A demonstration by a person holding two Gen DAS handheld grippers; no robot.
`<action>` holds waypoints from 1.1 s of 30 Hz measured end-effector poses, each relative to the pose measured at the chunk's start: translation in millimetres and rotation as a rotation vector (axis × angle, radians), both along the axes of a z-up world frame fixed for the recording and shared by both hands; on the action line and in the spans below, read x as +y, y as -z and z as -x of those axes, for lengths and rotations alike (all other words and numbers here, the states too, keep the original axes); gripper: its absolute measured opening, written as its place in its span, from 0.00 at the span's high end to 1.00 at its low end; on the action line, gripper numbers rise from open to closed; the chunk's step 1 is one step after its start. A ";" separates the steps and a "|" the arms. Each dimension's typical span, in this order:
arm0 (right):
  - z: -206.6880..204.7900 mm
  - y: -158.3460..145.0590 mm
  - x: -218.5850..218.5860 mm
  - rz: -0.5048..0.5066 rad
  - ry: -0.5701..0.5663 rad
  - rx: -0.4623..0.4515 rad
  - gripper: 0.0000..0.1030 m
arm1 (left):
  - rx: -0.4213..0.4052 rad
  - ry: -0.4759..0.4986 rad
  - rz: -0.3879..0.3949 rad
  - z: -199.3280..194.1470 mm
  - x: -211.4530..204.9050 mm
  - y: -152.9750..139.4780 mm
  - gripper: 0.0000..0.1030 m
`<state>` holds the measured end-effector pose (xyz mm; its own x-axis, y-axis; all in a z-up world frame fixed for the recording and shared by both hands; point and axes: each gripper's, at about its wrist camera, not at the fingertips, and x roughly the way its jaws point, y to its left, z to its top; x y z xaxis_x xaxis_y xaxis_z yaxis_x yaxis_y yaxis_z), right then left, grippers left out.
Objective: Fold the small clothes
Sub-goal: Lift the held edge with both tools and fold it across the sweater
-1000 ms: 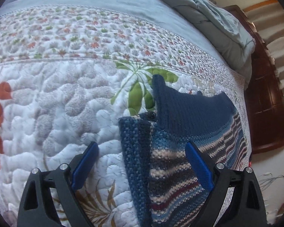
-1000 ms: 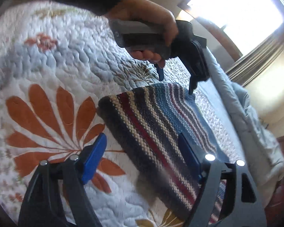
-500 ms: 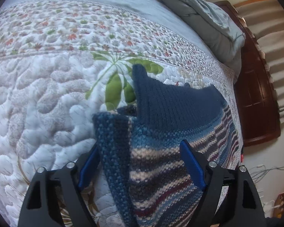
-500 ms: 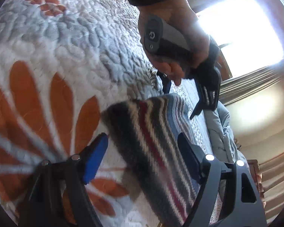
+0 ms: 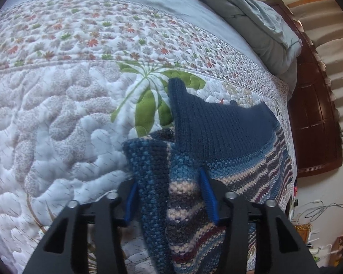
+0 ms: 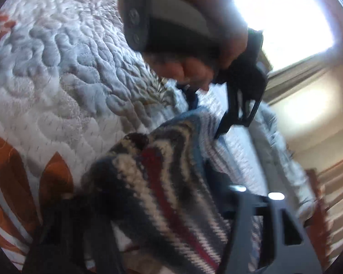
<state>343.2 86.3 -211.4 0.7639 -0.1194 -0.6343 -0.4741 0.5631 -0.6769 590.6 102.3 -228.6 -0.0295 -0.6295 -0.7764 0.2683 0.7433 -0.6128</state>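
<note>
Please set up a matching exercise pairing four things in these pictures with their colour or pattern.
Column one:
1. knitted garment
2. quilt
3. rumpled blanket
4. headboard

Column two:
A. dark brown wood
B. pale blue-grey
C. navy top with stripes below
D. white with flower and leaf prints

The left gripper and the right gripper are each closing their jaws with a fold of the knitted garment between them.

Pairs: 1-C, 2-D, 3-B, 4-A
</note>
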 end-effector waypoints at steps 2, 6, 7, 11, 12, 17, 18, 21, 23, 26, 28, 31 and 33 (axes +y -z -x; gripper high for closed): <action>3.0 -1.6 -1.6 -0.015 -0.005 0.002 0.77 | -0.001 -0.004 -0.010 -0.9 -0.8 -3.0 0.73; 8.1 -16.8 -15.1 -0.071 -0.001 -0.004 0.84 | -0.027 -0.004 -0.034 2.5 -6.6 -18.5 0.78; 9.0 -21.4 -17.2 -0.081 -0.001 -0.010 0.85 | -0.031 -0.011 -0.040 2.7 -7.4 -23.0 0.78; 7.3 -43.9 -26.5 -0.139 0.007 -0.020 0.87 | -0.050 -0.021 -0.067 5.1 -12.2 -42.7 0.79; 4.2 -49.1 -28.9 -0.150 0.010 -0.021 0.88 | -0.056 -0.022 -0.079 5.5 -14.9 -50.2 0.79; 6.8 -73.7 -44.6 -0.201 0.027 -0.039 0.88 | -0.093 -0.016 -0.140 9.2 -32.2 -81.8 0.80; 7.0 -80.6 -49.3 -0.214 0.031 -0.045 0.89 | -0.103 -0.014 -0.153 10.4 -37.0 -89.6 0.80; 8.8 -94.4 -61.6 -0.254 0.045 -0.045 0.89 | -0.125 -0.004 -0.187 12.8 -49.5 -107.5 0.80; 10.1 -104.6 -70.9 -0.283 0.055 -0.050 0.89 | -0.136 -0.001 -0.208 14.4 -57.6 -119.1 0.80; 16.0 -113.6 -79.4 -0.325 0.071 -0.048 0.89 | -0.151 0.009 -0.237 16.4 -69.8 -132.6 0.80; 18.0 -120.2 -90.2 -0.358 0.087 -0.051 0.89 | -0.164 0.020 -0.264 18.2 -80.4 -142.8 0.80; 21.0 -130.5 -108.4 -0.411 0.109 -0.056 0.89 | -0.179 0.033 -0.293 21.8 -94.2 -154.9 0.80; 22.0 -135.2 -119.0 -0.444 0.119 -0.053 0.89 | -0.187 0.039 -0.310 22.9 -105.2 -162.0 0.80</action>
